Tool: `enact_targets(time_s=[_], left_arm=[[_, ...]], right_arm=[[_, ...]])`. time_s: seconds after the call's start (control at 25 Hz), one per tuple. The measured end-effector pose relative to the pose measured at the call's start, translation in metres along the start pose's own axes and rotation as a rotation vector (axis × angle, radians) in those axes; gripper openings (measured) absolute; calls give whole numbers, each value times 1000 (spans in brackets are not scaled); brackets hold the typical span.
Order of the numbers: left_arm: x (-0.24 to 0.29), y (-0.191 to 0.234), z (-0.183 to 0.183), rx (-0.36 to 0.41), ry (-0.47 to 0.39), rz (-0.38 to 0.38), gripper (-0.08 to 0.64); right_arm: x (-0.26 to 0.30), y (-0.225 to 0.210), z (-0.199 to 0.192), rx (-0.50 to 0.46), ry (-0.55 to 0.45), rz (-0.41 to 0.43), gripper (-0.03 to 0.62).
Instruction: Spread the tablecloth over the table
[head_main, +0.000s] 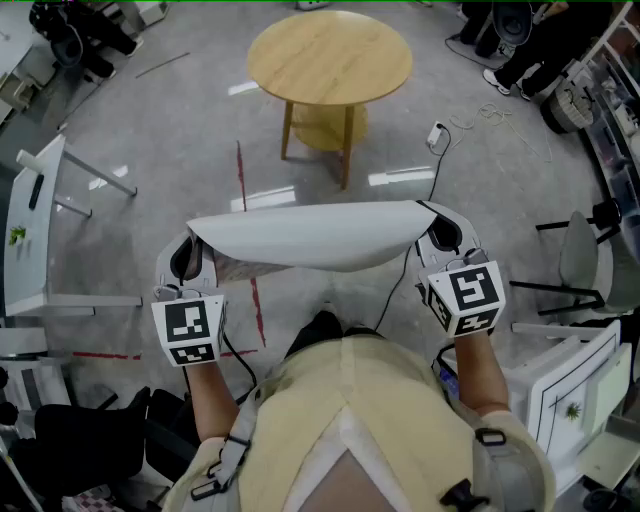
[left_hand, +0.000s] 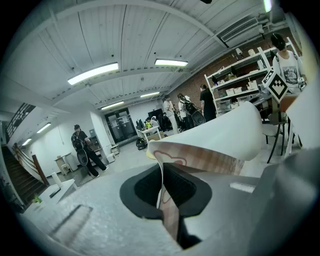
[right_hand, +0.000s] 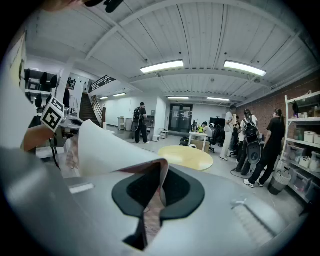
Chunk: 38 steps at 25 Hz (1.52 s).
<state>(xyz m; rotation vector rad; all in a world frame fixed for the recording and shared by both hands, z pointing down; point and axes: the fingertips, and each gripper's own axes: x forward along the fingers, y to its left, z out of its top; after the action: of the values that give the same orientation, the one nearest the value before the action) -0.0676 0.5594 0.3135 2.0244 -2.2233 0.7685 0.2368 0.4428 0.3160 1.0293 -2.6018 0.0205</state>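
The tablecloth (head_main: 310, 238), white on its upper side with a pink checked pattern underneath, hangs stretched between both grippers in front of me. In the head view my left gripper (head_main: 190, 255) is shut on the cloth's left end and my right gripper (head_main: 441, 233) is shut on its right end. A pinched edge of cloth (left_hand: 167, 200) runs down between the left jaws, and a fold of cloth (right_hand: 152, 205) is pinched in the right jaws. The round wooden table (head_main: 329, 58) stands on the floor ahead of the cloth, apart from it, also visible as the yellow table (right_hand: 186, 157).
White furniture (head_main: 35, 230) stands at the left and a white cabinet (head_main: 565, 385) at the right. A cable (head_main: 437, 150) trails on the floor right of the table. Red tape lines (head_main: 240, 175) mark the floor. Several people (right_hand: 272, 145) stand near shelves beyond the table.
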Motion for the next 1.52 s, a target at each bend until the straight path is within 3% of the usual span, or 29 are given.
enact_targets(time_s=[0.84, 1.52], left_arm=[[54, 36, -6, 15, -12, -44, 9], [142, 48, 29, 53, 1, -77, 9]], right_arm=[[52, 3, 7, 45, 36, -46, 12], [122, -55, 28, 6, 71, -33, 11]])
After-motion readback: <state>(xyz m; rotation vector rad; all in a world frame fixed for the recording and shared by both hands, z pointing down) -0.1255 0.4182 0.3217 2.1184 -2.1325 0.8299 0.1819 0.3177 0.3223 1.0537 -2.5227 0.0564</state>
